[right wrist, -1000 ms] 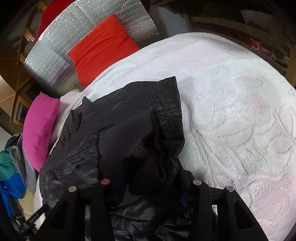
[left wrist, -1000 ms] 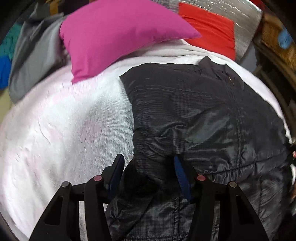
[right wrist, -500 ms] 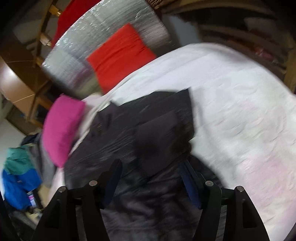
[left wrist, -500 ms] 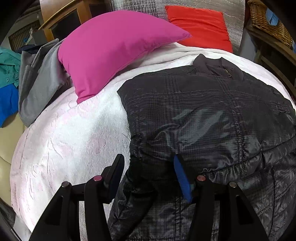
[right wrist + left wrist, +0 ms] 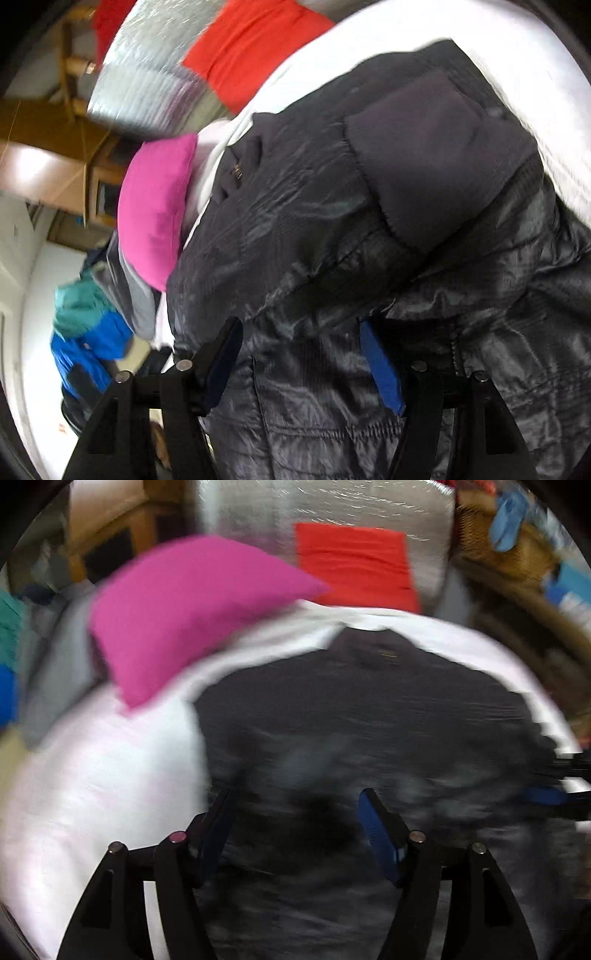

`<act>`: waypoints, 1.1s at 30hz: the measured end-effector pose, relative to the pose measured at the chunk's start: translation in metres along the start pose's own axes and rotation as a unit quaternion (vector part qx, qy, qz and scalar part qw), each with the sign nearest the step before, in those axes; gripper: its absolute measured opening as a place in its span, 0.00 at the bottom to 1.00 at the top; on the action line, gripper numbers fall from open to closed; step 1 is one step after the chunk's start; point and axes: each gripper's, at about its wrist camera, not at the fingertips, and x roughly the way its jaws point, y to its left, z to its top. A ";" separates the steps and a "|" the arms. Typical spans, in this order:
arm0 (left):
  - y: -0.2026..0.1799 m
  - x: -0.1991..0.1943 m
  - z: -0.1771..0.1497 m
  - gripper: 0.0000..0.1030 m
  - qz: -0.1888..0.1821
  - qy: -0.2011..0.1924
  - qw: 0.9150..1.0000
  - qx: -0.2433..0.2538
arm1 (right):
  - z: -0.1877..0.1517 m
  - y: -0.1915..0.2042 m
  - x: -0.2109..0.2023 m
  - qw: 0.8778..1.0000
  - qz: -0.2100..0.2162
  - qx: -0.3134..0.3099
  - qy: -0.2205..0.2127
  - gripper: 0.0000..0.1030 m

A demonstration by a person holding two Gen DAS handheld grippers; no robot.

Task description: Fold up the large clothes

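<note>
Black jacket (image 5: 369,221) lies beneath both wide-spread grippers, left gripper (image 5: 295,823) and right gripper (image 5: 299,350), neither gripping

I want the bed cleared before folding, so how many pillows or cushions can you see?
2. The pink pillow lies on the white bedspread, left of the black jacket. The red cushion leans on the silver panel behind. Others may be hidden.

The jacket (image 5: 369,716) lies on the bed (image 5: 103,775); one pillow (image 5: 184,609) sits at its ten o'clock, another pillow (image 5: 354,568) at twelve.
</note>
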 end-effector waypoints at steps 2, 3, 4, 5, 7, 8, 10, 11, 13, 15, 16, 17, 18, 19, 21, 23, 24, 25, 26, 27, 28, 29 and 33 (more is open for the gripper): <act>-0.007 0.012 -0.006 0.68 -0.068 0.046 0.996 -0.022 | 0.000 -0.004 0.002 1.000 0.006 0.018 -0.003 0.69; -0.009 0.017 -0.009 0.68 -0.085 0.061 0.994 -0.028 | 0.000 -0.006 0.002 1.000 0.011 0.029 -0.007 0.70; -0.011 0.024 -0.012 0.68 -0.104 0.083 0.990 -0.038 | 0.000 -0.007 0.002 0.999 0.017 0.038 -0.011 0.71; -0.014 0.032 -0.017 0.68 -0.118 0.105 0.986 -0.049 | 0.001 -0.008 0.002 0.999 0.022 0.045 -0.014 0.71; -0.014 0.043 -0.021 0.68 -0.131 0.127 0.981 -0.071 | -0.001 -0.010 -0.001 0.998 0.029 0.058 -0.022 0.71; -0.012 0.047 -0.023 0.68 -0.132 0.130 0.979 -0.083 | -0.002 -0.009 -0.003 0.997 0.035 0.060 -0.024 0.71; -0.007 0.050 -0.021 0.68 -0.129 0.123 0.980 -0.093 | -0.005 -0.004 -0.003 0.997 0.042 0.053 -0.025 0.71; -0.005 0.052 -0.019 0.68 -0.126 0.119 0.980 -0.100 | -0.007 -0.003 -0.003 0.998 0.038 0.049 -0.028 0.71; 0.002 0.059 -0.014 0.68 -0.124 0.116 0.979 -0.112 | -0.006 -0.005 0.003 0.997 0.031 0.054 -0.036 0.71; 0.006 0.065 -0.010 0.68 -0.120 0.114 0.979 -0.122 | -0.002 -0.007 0.007 0.996 0.034 0.068 -0.050 0.61; 0.006 0.067 -0.009 0.67 -0.115 0.110 0.979 -0.124 | -0.001 -0.007 0.006 0.996 0.025 0.066 -0.059 0.46; 0.005 0.069 -0.007 0.63 -0.107 0.106 0.981 -0.122 | 0.001 -0.005 0.006 0.996 0.007 0.055 -0.064 0.40; 0.003 0.070 -0.008 0.60 -0.100 0.104 0.983 -0.117 | 0.001 -0.002 0.005 0.997 -0.008 0.041 -0.070 0.36; 0.003 0.071 -0.006 0.60 -0.094 0.102 0.984 -0.112 | 0.000 0.002 0.004 0.997 -0.018 0.030 -0.074 0.35; -0.003 0.070 -0.005 0.60 -0.080 0.094 0.988 -0.097 | -0.004 0.016 0.002 0.995 -0.057 -0.013 -0.081 0.34; -0.011 0.074 -0.006 0.60 -0.058 0.097 0.991 -0.077 | -0.009 0.035 0.006 0.986 -0.118 -0.081 -0.088 0.34; -0.012 0.076 -0.006 0.60 -0.052 0.100 0.991 -0.070 | -0.012 0.042 0.013 0.980 -0.149 -0.109 -0.078 0.35; -0.015 0.077 -0.007 0.60 -0.046 0.100 0.992 -0.061 | -0.013 0.045 0.018 0.975 -0.168 -0.127 -0.072 0.36; -0.018 0.076 -0.007 0.60 -0.036 0.098 0.993 -0.049 | -0.017 0.050 0.020 0.970 -0.184 -0.144 -0.074 0.37; -0.023 0.075 -0.007 0.60 -0.033 0.099 0.994 -0.044 | -0.022 0.056 0.020 0.964 -0.200 -0.161 -0.075 0.41; -0.025 0.072 -0.007 0.60 -0.032 0.098 0.994 -0.038 | -0.025 0.061 0.020 0.960 -0.207 -0.173 -0.073 0.49; -0.027 0.070 -0.008 0.60 -0.034 0.096 0.994 -0.036 | -0.030 0.067 0.018 0.956 -0.215 -0.185 -0.073 0.54; -0.035 0.052 -0.012 0.60 -0.035 0.077 0.996 -0.022 | -0.056 0.079 0.000 0.931 -0.249 -0.247 -0.100 0.68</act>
